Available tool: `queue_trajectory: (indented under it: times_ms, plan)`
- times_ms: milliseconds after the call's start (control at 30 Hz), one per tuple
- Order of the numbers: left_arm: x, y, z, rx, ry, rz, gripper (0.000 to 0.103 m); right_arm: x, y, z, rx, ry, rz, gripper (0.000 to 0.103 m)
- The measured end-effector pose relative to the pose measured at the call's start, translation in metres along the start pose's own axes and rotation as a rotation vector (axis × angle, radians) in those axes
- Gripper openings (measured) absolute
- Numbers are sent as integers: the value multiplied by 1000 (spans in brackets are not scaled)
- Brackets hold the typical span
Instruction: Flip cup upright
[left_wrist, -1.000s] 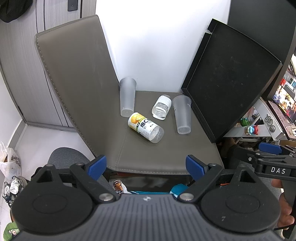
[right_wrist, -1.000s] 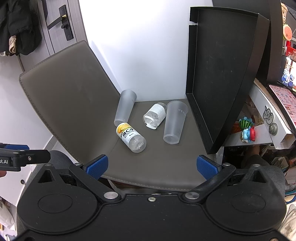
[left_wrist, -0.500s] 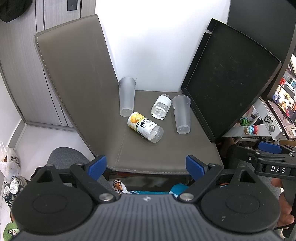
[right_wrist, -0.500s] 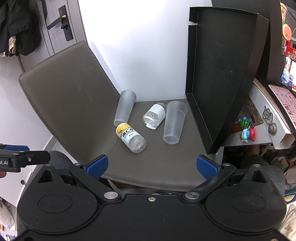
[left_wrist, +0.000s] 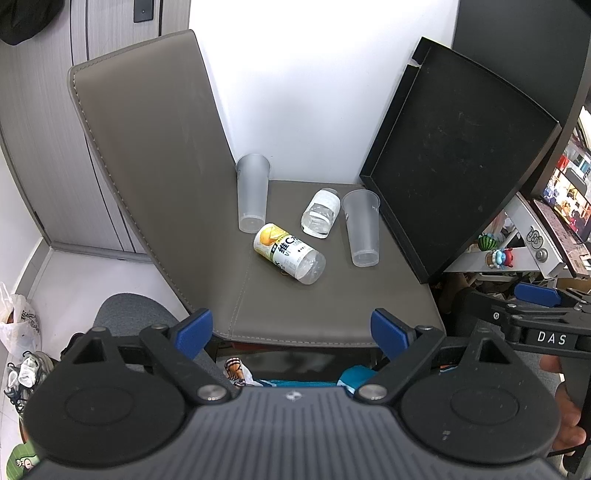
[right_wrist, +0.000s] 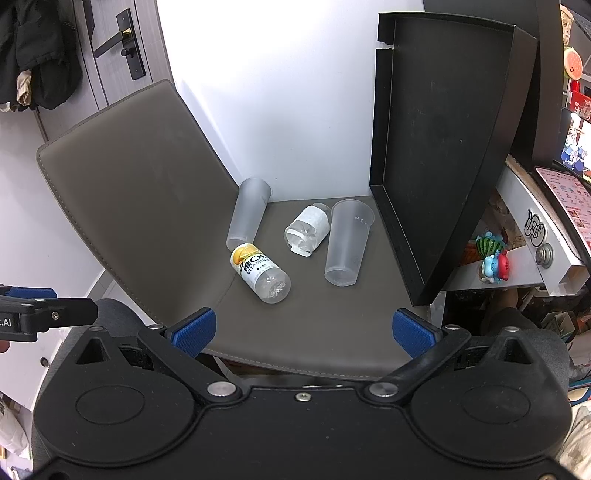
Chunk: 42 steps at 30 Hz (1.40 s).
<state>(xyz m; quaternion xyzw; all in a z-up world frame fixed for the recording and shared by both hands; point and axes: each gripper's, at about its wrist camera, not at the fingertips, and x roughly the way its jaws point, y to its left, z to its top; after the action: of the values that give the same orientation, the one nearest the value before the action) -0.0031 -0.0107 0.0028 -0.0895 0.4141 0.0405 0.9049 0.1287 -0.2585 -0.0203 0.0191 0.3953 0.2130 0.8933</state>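
Two frosted plastic cups stand on a grey chair seat, wide ends up. The left cup is by the backrest, the right cup near a black tray. My left gripper is open and empty, hovering over the seat's front edge, well short of the cups. My right gripper is open and empty, also at the front edge. The right gripper also shows at the right of the left wrist view.
A yellow-labelled bottle and a clear white-labelled bottle lie between the cups. A black tray leans on the seat's right side. The backrest rises at left. A cluttered shelf is at right.
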Motion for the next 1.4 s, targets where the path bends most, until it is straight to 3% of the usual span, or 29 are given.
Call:
queue_trajectory:
  times_ms: [800,1400]
  plan:
    - [5,2,0,5,0,5,92,7,-4,-2,15,7,8,103]
    - [60,7,27,-10,15,6,92,42,-13,5,55,26,-27,103]
